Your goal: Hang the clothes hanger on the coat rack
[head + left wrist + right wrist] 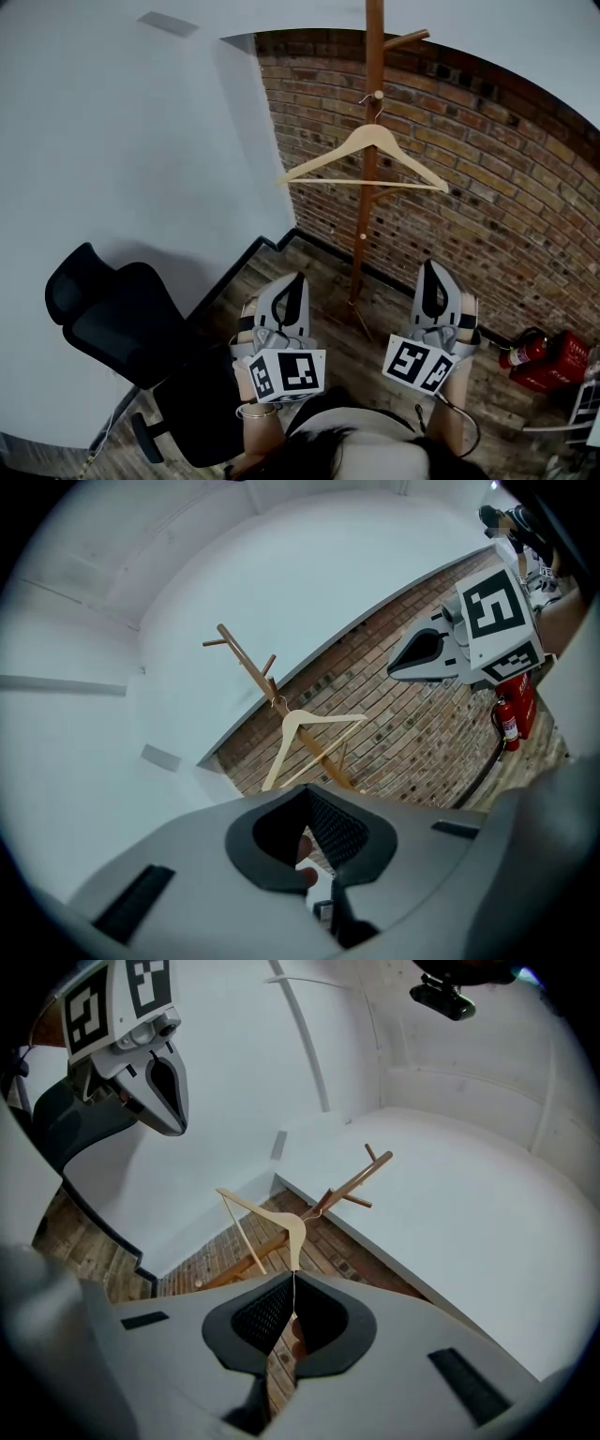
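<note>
Closed and empty, left gripper point(291, 281) and right gripper point(433, 272) face the wooden hanger point(370, 141) hooked on the coat rack point(374, 56) well ahead; task seems done, retreat next.

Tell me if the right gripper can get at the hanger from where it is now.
Probably yes. The hanger hangs on the coat rack straight ahead of the right gripper, with only open air between them. The gripper stands short of it, fingers shut, so they must open first.

left claw point(292, 281): jaws together, empty | right claw point(433, 272): jaws together, empty | side by side
</note>
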